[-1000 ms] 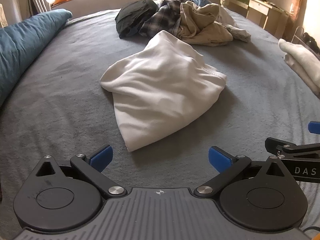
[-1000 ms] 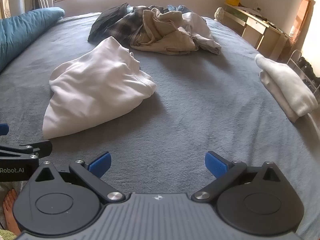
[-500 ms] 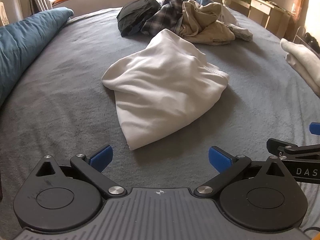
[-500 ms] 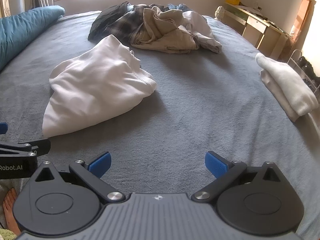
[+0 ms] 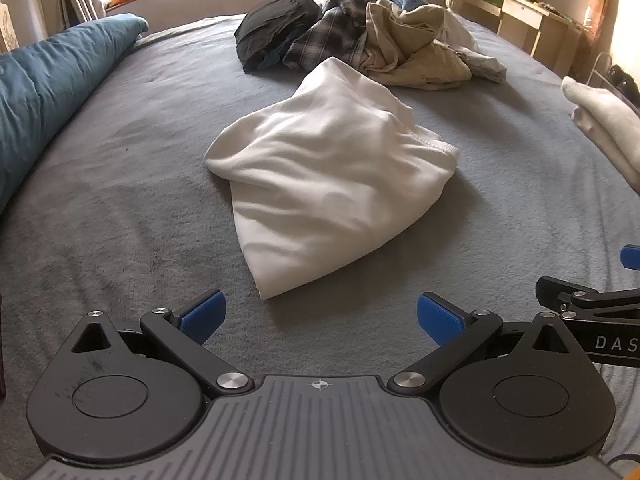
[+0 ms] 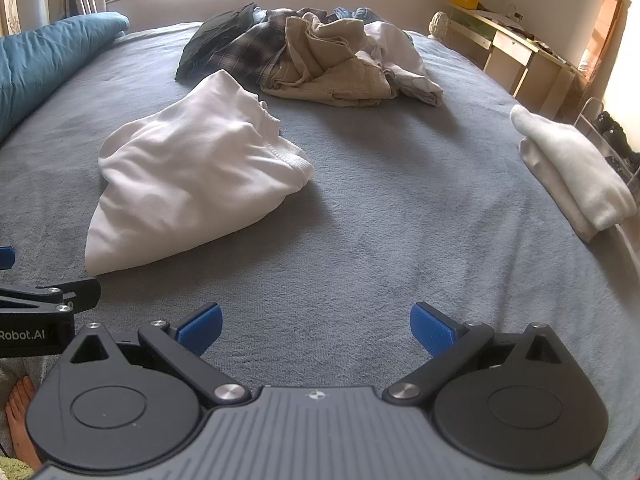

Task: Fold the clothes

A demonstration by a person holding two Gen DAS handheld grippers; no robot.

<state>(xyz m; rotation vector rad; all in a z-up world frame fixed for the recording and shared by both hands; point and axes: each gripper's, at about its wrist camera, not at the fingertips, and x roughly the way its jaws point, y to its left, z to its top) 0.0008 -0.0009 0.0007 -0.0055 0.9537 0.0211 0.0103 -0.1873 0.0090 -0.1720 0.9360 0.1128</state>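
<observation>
A crumpled white garment [image 5: 324,176] lies on the grey bed [image 5: 120,208]; it also shows in the right wrist view [image 6: 192,180]. My left gripper [image 5: 319,316] is open and empty, just short of the garment's near corner. My right gripper [image 6: 316,328] is open and empty over bare bed, to the right of the garment. A pile of unfolded clothes [image 5: 360,36] lies at the far side, and it also shows in the right wrist view [image 6: 312,56]. A folded white garment [image 6: 572,168] rests at the bed's right edge.
A blue pillow [image 5: 44,92] lies along the left side of the bed. A wooden desk [image 6: 516,48] stands at the right wall. A bare foot [image 6: 20,412] shows on the floor at lower left.
Both grippers have moved slightly forward toward the white garment. Both stay open; the clothes have not moved.
</observation>
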